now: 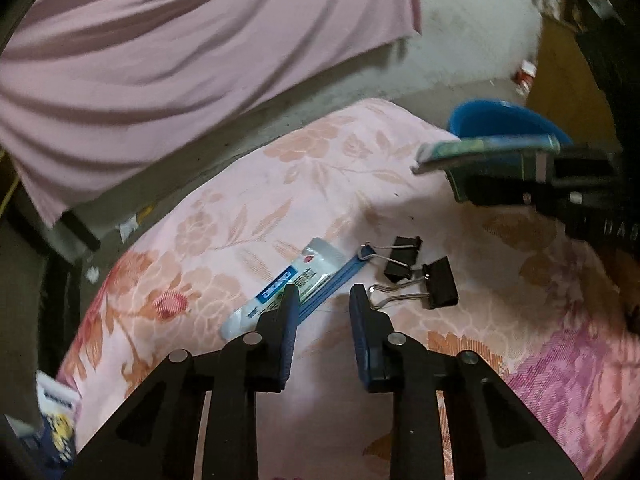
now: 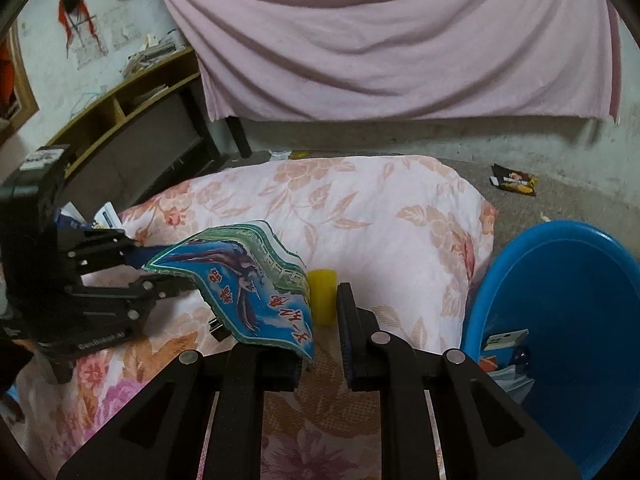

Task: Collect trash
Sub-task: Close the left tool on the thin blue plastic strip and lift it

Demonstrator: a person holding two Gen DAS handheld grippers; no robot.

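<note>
Left gripper [image 1: 324, 296] is parted a bit, nothing in it, white packet [image 1: 294, 276] right behind its left finger. Right gripper [image 2: 323, 292] is pinching the blue-green wrapper [image 2: 248, 280].

Blue-green printed wrapper [image 2: 256, 280] draped over right gripper's [image 2: 320, 332] left finger; whether it is pinched cannot be told. Yellow block [image 2: 323, 296] on floral quilt [image 2: 360, 208]. Left gripper [image 2: 156, 268] beside wrapper. Blue basin [image 2: 568, 280] right, scraps inside.

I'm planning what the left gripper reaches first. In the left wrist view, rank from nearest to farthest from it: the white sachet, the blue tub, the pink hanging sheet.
1. White sachet: on the floral cover, at the left gripper fingers' left tip.
2. Blue tub: beyond the cover's far edge, upper right.
3. Pink hanging sheet: backdrop, upper left.
</note>
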